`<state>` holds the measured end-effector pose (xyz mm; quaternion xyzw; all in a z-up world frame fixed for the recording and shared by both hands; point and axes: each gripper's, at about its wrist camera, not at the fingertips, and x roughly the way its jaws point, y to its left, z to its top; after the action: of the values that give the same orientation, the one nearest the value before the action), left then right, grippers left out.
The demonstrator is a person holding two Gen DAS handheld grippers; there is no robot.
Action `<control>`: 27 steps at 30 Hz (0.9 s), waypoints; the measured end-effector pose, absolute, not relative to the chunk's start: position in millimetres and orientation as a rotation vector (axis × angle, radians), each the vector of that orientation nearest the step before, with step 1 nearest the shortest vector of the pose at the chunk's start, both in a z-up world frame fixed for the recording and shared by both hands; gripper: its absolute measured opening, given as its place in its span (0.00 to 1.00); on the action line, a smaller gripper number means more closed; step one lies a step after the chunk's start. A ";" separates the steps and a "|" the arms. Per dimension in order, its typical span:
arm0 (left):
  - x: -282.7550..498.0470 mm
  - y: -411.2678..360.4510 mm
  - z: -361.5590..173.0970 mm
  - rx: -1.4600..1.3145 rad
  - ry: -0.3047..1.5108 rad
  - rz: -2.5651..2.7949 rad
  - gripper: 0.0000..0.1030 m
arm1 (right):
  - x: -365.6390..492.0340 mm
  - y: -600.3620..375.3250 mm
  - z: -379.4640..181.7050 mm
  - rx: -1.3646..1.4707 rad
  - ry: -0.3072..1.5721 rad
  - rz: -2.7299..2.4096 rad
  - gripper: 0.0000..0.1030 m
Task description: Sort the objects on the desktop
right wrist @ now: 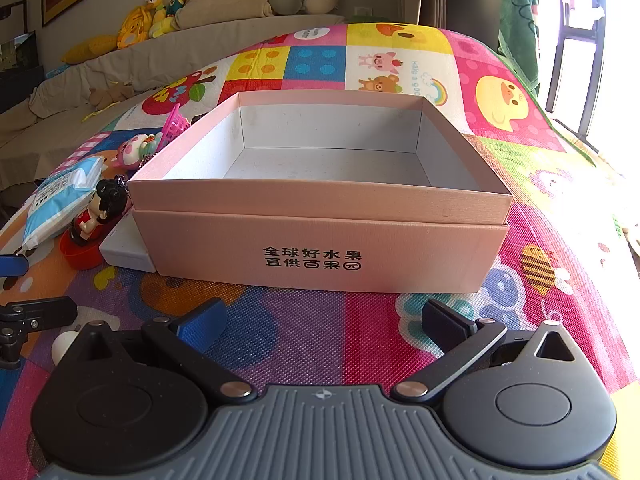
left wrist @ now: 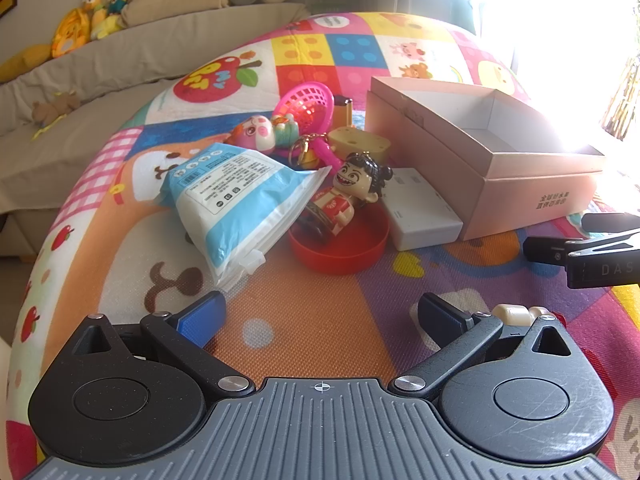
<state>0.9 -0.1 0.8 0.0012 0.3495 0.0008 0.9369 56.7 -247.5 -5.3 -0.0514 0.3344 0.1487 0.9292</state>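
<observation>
Left gripper: jaws spread wide with nothing between them, tilted down over the bare play mat.
Right gripper: jaws wide apart and empty too, aimed at the near wall of the pink box.
Pink box: open-topped, nothing inside, sitting on the mat directly ahead of the right gripper, black printed characters on its front.
White block: flat, lying against the box's left side.
Red bowl: just left of the white block, a cartoon figure keychain lying tilted across it.
Wet-wipe pack: blue and white, leaning against the figure's left side.
Behind them: a pink toy basket, a pig-faced toy, a cheese-shaped toy, all bunched close together.
Farther back: a sofa lined with plush toys.
</observation>
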 end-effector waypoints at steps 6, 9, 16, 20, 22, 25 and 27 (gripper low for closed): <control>0.8 0.3 0.8 0.002 0.714 0.002 1.00 | 56.5 -247.8 -5.1 -0.105 0.685 0.304 1.00; 0.8 0.3 0.8 0.002 0.714 0.001 1.00 | 56.4 -247.8 -5.0 -0.105 0.685 0.304 1.00; 1.0 0.2 0.8 0.001 0.714 0.001 1.00 | 56.4 -248.0 -4.9 -0.105 0.684 0.303 1.00; 0.7 0.3 0.8 0.001 0.714 0.001 1.00 | 56.1 -246.8 -6.3 -0.103 0.685 0.303 1.00; 0.8 0.4 0.9 0.000 0.714 0.001 1.00 | 55.4 -243.9 -7.2 -0.106 0.686 0.303 1.00; 0.9 0.5 0.8 0.000 0.714 0.001 1.00 | 55.9 -245.8 -1.3 -0.103 0.711 0.307 1.00; 0.6 0.3 0.8 0.001 0.714 0.002 1.00 | 53.1 -247.6 0.0 -0.106 0.748 0.309 1.00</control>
<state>0.6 0.3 0.8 0.0007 0.3494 0.0009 0.9370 53.1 -247.6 0.0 -0.0513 0.3637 0.1502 0.9179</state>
